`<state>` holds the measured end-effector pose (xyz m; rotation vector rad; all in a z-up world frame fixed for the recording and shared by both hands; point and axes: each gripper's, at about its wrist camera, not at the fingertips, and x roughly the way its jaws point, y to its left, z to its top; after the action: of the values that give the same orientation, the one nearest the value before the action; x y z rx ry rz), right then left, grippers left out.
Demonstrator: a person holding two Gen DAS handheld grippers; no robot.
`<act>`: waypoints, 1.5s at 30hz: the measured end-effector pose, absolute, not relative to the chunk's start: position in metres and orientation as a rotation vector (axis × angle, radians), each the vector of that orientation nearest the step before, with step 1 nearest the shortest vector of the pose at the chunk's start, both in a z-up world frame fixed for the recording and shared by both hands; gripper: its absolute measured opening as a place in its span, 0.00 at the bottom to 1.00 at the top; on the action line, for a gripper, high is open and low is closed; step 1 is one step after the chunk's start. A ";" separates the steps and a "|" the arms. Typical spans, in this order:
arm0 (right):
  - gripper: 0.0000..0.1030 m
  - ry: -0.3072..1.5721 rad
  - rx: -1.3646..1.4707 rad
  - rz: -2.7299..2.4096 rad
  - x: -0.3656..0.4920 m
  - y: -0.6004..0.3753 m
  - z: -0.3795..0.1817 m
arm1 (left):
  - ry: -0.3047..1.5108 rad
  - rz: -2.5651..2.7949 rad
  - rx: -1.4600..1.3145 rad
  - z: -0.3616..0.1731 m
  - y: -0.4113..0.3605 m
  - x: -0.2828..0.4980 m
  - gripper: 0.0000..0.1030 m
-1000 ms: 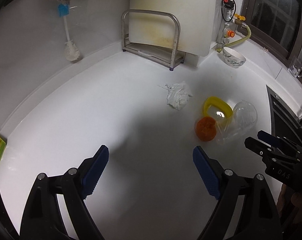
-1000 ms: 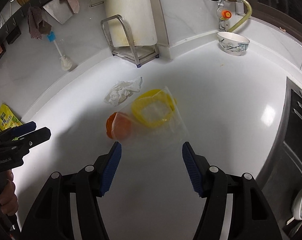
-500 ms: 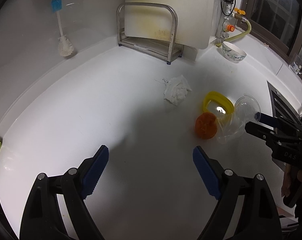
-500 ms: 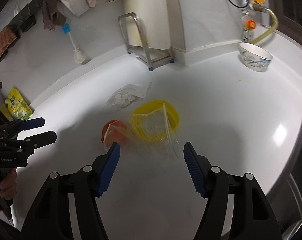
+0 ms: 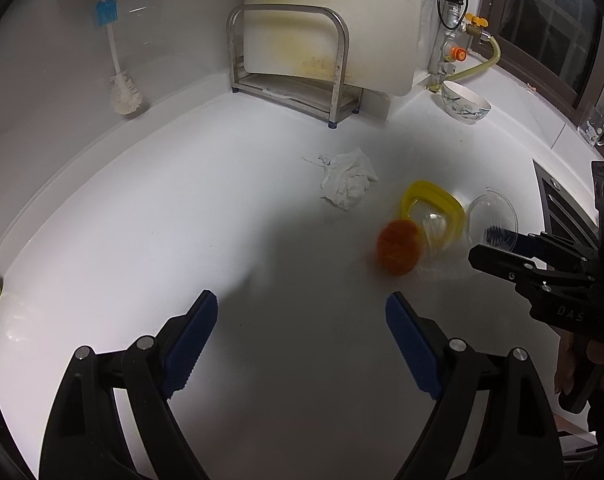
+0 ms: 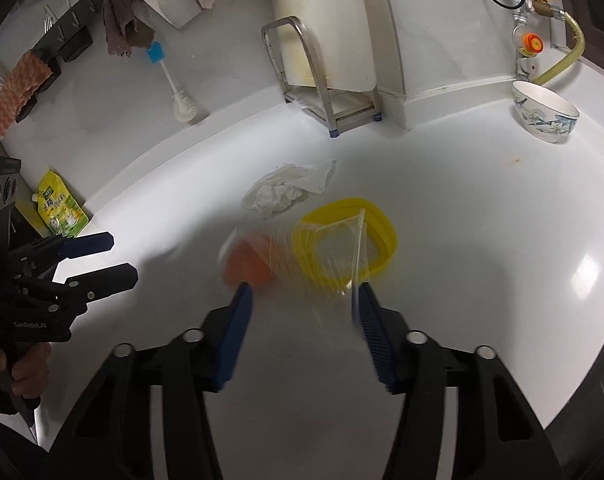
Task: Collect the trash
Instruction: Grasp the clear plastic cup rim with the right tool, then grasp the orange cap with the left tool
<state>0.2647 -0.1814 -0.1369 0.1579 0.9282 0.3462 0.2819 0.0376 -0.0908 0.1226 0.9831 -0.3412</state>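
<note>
At the middle of the white desk [image 5: 182, 200] we see the trash: a crumpled white tissue [image 5: 348, 178], a yellow lid [image 5: 430, 204], an orange peel [image 5: 397, 246] and a clear plastic cup [image 5: 494, 220] lying on its side. From the tissue, the yellow lid lies near at about 4 o'clock, and the orange peel sits just beside the lid at its 7 o'clock. A film of clear plastic covers part of the lid and peel; whether the peel is inside it we cannot tell, as that spot is blurred.

In the right wrist view our right gripper [image 6: 302, 296] has its jaws spread apart around the clear plastic, one blue pad beside the peel [image 6: 246, 260] and the other against the plastic's edge at the yellow lid [image 6: 344, 240]; nothing is clamped. Our left gripper [image 5: 302, 312] hovers over bare desk at 7 o'clock of the trash, jaws wide apart and holding nothing.

Farther out, at 12 o'clock, a metal rack [image 5: 290, 60] holds a stained white cutting board [image 5: 330, 20] upright. A patterned bowl [image 5: 464, 102] stands at 2 o'clock by the wall; what is in it we cannot see. A bottle brush [image 5: 120, 72] hangs at 10 o'clock. A green pouch [image 6: 60, 210] with print too small to read leans at the wall. The left gripper's body reads "GenRobot.AI" in the right wrist view
</note>
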 end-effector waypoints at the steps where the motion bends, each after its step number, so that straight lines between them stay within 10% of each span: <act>1: 0.39 0.929 0.162 0.353 0.265 -0.181 -0.137 | 0.984 -0.340 0.122 -0.091 0.038 0.282 0.82; 7: 0.14 0.932 0.170 0.357 0.262 -0.177 -0.136 | 0.984 -0.336 0.122 -0.092 0.037 0.282 0.82; 16: 0.05 0.878 0.212 0.307 0.244 -0.176 -0.125 | 0.955 -0.361 0.118 -0.093 0.029 0.291 0.82; 45: 0.04 0.779 0.277 0.035 0.172 -0.213 -0.106 | 0.978 -0.446 0.163 -0.145 -0.063 0.326 0.82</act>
<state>0.1722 -0.2134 -0.1059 0.2768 0.7794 0.0349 0.3261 -0.0634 -0.1448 0.1628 0.9783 -0.4460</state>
